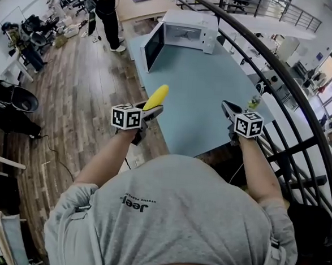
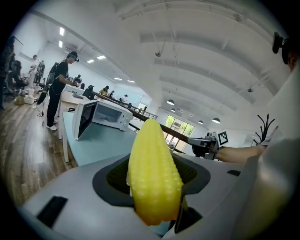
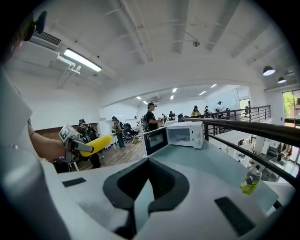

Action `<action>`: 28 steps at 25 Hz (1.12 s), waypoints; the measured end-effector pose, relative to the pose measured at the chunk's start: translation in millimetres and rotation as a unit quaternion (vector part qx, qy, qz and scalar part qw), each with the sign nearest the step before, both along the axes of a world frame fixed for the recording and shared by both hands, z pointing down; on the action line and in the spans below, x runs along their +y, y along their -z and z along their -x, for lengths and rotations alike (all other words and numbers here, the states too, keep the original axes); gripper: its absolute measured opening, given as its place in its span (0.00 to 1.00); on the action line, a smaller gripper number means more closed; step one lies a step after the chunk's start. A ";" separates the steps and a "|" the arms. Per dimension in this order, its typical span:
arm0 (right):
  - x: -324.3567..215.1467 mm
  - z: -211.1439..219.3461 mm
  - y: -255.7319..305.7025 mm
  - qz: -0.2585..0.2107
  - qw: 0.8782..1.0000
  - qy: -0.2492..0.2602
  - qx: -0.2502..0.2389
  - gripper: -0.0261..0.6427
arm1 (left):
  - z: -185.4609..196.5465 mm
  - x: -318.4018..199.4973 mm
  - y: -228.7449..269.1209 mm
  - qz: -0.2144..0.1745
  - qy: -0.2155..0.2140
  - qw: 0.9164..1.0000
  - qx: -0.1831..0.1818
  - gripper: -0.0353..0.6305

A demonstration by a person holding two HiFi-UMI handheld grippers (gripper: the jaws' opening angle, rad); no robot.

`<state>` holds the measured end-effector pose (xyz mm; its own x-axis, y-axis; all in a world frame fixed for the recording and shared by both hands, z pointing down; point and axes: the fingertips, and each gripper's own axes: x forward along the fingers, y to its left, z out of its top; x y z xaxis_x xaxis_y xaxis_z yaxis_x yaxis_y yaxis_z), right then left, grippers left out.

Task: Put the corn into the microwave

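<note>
1. Between the fingers of the left gripper (image 1: 155,107), the corn (image 1: 157,94) is clenched, most of it jutting out past them.
2. It is by the near end of the surface (image 1: 202,103); the microwave (image 1: 187,28) stands at the far end, its door (image 1: 154,46) open.
3. The right gripper (image 1: 231,112) has its fingers apart, empty.
4. With so much overhang, the corn may pivot, slip, or clip the door.

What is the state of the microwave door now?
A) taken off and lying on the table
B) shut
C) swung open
C: the microwave at the far end of the table has its door swung out, with the cavity showing.
</note>
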<state>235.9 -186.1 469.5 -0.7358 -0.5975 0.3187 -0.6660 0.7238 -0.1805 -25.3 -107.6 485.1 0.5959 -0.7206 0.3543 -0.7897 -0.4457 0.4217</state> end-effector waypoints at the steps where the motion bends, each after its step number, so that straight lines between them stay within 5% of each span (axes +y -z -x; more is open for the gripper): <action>1: -5.0 0.8 0.5 0.000 1.000 0.001 0.000 0.06 | -0.6 -5.0 -1.3 0.001 0.000 1.000 -0.001 0.43; 11: -81.2 25.4 -10.0 0.020 1.000 -0.010 0.004 0.06 | 4.0 -89.6 -7.2 -0.004 -0.025 1.000 0.005 0.43; 28: -299.6 77.2 -61.5 0.052 0.996 -0.066 0.037 0.06 | 5.6 -386.6 -68.6 0.017 -0.057 0.998 0.020 0.43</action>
<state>158.7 -485.7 531.0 -0.6245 -0.6489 0.4346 -0.7690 0.6083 -0.1967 -30.9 -494.1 553.7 0.6868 -0.6359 0.3521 -0.7176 -0.5162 0.4675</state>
